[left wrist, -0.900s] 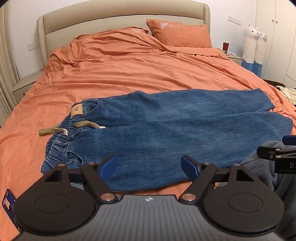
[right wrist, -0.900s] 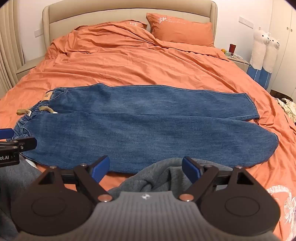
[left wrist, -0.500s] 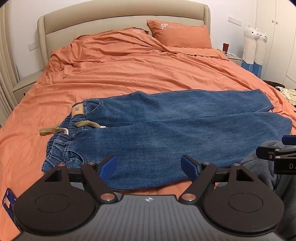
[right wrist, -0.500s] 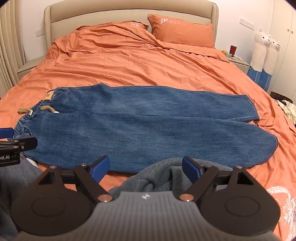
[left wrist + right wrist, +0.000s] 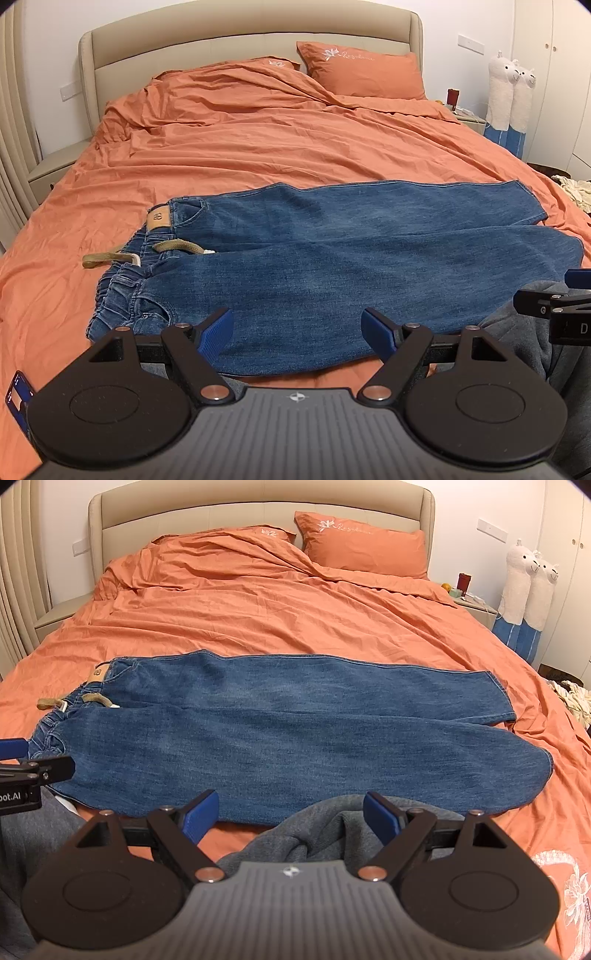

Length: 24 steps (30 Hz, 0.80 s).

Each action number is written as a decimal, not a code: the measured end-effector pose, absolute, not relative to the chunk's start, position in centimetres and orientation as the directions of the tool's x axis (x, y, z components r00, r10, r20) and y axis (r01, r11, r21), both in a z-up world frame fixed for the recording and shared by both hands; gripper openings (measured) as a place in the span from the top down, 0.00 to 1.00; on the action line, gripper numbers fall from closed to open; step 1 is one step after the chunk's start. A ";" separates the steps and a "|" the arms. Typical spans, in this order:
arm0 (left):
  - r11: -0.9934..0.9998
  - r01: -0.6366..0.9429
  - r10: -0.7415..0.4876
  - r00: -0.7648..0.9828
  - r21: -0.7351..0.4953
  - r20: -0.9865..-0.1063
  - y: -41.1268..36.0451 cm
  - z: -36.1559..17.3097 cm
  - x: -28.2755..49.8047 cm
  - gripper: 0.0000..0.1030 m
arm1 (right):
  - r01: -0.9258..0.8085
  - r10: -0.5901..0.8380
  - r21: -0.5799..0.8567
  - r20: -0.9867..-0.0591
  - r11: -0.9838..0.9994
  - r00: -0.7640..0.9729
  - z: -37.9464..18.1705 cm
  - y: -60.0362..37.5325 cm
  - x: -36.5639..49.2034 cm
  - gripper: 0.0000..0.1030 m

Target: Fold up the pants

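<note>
Blue jeans [image 5: 332,258] [image 5: 277,731] lie flat across the orange bed, waistband with a tan drawstring [image 5: 110,256] to the left, leg hems to the right. The near leg overlaps the far one. My left gripper [image 5: 297,330] hovers open over the near edge of the jeans, close to the waist, with nothing between its blue pads [image 5: 216,332]. My right gripper [image 5: 291,814] is open too, above the near edge toward the hems, over a bunched grey garment [image 5: 325,830]. Each gripper shows at the side of the other's view.
The orange duvet [image 5: 277,140] covers the bed, with an orange pillow [image 5: 364,72] and beige headboard [image 5: 240,40] at the back. A bedside table [image 5: 472,603] and plush llama toys [image 5: 528,590] stand at the right. Pale clothing [image 5: 576,701] lies off the bed's right side.
Both views have shifted only slightly; the jeans lie as before and both grippers stay open.
</note>
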State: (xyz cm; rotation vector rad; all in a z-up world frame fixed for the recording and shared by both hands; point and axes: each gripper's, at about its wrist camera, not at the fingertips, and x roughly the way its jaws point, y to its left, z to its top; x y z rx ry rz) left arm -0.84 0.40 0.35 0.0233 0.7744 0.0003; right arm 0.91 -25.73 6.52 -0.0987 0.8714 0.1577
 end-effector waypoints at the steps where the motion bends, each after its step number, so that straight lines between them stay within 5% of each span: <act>1: 1.000 0.008 0.008 0.715 0.021 -0.699 0.4 0.4 -0.8 0.11 | -0.178 0.098 -0.022 -0.768 0.984 0.633 6.5 -25.7 0.9 0.21; 24: 1.000 -0.009 0.019 0.715 0.018 -0.699 0.8 0.4 -1.4 0.11 | -0.188 0.104 -0.025 -0.761 0.982 0.641 6.6 -25.3 0.7 0.21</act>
